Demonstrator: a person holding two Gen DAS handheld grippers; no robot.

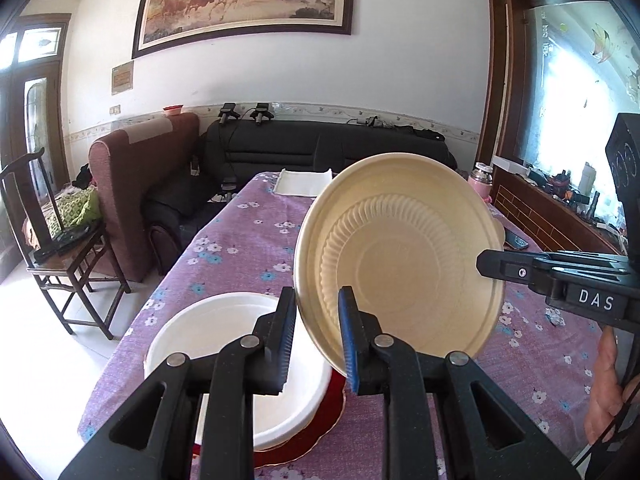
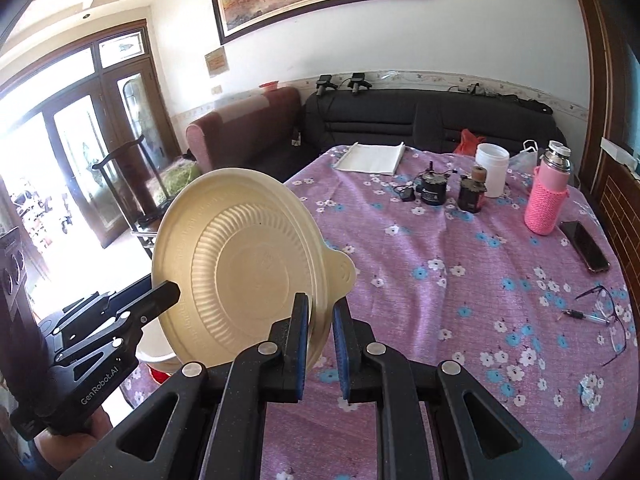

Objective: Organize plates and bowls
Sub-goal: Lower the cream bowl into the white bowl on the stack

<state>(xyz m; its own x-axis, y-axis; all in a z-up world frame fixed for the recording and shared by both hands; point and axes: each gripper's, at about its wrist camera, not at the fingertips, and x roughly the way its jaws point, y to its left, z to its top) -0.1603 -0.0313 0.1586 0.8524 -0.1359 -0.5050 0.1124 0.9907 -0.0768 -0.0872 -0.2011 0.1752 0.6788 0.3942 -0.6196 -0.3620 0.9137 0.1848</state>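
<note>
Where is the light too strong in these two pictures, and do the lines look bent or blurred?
Left wrist view: the window at right is washed out, and the picture frame bows from the fisheye. Right wrist view: the glass doors at left are blown out white, and the table edge curves. Both views: the cream plate looks sharp, and the corners are dark.

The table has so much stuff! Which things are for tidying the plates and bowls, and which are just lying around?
For the job: cream plate, held up by both grippers; white bowl; red plate under it.

Just lying around: pink flask, phone, glasses, pen, white jar.
</note>
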